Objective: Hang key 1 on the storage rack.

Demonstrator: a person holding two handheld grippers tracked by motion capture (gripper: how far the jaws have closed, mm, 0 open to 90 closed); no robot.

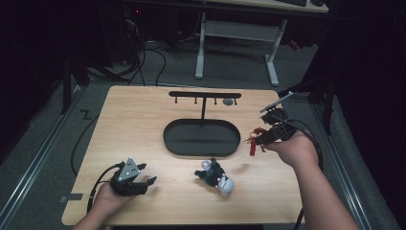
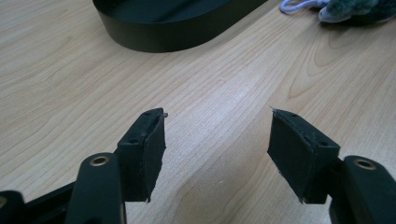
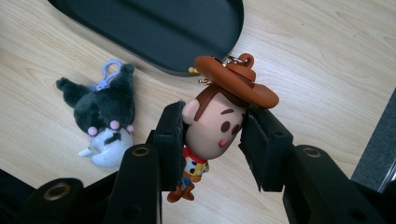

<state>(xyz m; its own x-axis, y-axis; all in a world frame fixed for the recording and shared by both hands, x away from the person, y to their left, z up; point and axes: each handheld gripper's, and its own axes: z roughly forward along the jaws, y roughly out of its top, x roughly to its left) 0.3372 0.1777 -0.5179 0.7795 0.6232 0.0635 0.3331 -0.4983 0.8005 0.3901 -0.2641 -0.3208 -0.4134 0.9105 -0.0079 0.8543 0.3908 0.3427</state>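
Note:
A cowboy figure keychain (image 3: 215, 122) with a brown hat hangs in the air, and my right gripper (image 3: 211, 140) is shut on its head. In the high view this gripper (image 1: 257, 139) holds the figure (image 1: 253, 143) just right of the black oval tray (image 1: 165, 136). From the tray rises a black hanging rack (image 1: 205, 95) with small hooks. A dark plush keychain (image 1: 215, 176) with a lilac clip lies on the table in front of the tray. My left gripper (image 1: 145, 184) rests low at the front left, jaws apart, and nothing is between them (image 2: 217, 149).
The wooden table (image 1: 143, 120) carries the tray wall (image 2: 154, 39) ahead of the left gripper and the plush (image 2: 355, 9) at that view's top right. In the right gripper view the plush (image 3: 105, 116) lies left of the tray (image 3: 154, 28). A white-legged desk (image 1: 273, 57) stands beyond the table.

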